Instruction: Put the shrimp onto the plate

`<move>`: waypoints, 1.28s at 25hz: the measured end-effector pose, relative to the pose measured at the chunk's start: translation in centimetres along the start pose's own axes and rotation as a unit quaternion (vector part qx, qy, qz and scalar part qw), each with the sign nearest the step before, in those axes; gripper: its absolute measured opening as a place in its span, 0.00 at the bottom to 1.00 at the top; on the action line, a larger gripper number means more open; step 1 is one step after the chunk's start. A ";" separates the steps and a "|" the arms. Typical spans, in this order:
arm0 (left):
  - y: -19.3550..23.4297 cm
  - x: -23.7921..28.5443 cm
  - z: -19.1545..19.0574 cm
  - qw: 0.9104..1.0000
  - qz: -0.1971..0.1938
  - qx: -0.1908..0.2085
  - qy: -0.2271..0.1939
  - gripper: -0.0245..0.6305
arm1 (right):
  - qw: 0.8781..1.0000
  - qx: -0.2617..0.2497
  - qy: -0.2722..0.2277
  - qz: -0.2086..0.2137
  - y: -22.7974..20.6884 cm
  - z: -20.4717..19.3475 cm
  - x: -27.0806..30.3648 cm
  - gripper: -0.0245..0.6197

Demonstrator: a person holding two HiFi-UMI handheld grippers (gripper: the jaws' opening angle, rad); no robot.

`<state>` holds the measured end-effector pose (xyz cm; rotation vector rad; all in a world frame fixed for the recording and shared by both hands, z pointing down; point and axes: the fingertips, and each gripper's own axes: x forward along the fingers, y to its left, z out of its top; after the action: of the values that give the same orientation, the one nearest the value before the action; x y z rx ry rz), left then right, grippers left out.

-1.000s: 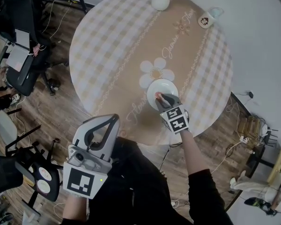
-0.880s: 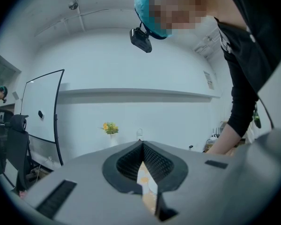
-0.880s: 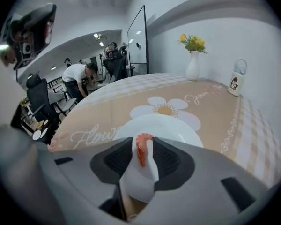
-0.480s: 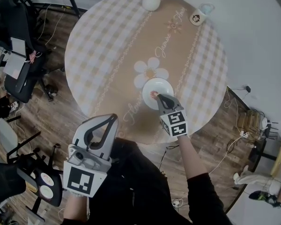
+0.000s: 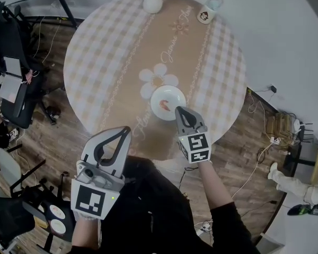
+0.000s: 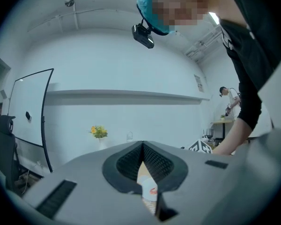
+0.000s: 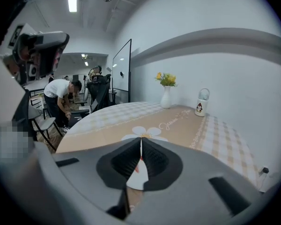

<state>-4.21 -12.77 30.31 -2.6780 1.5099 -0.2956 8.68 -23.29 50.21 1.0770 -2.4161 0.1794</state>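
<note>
Round table (image 5: 95,62): shrimp (image 5: 164,104) lay on plate (image 5: 176,92). Left gripper (image 5: 124,132) and right gripper (image 5: 180,111) closed, empty. The right, at plate's 5 o'clock, might clip the rim if swung.

Head camera: It sat on my head, high up, and looked steeply down on the round table (image 5: 111,52), my left gripper (image 5: 125,133) and my right gripper (image 5: 179,111).
Left gripper camera: It rode on my left gripper, low by the table's near edge, and looked along my jaws to the far wall.
Right gripper camera: It rode on my right gripper, close over the table, and looked across the top.
All three saw: the plate (image 5: 175,94) and the vase (image 5: 152,2).
Head and right saw: the mug (image 5: 206,15).
</note>
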 end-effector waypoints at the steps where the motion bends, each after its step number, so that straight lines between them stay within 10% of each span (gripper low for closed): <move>1: -0.2 0.1 0.1 1.000 -0.004 0.001 -0.001 0.04 | 1.000 -0.004 -0.005 -0.003 0.0 0.4 -0.6 0.05; 32: -4.7 3.3 5.2 0.993 -0.093 0.042 -0.062 0.04 | 0.970 -0.021 -0.188 -0.151 -1.5 13.0 -18.8 0.04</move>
<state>2.41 -13.44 26.29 -2.7168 1.1902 -0.1926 15.63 -15.75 29.72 1.5578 -2.5172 -0.1965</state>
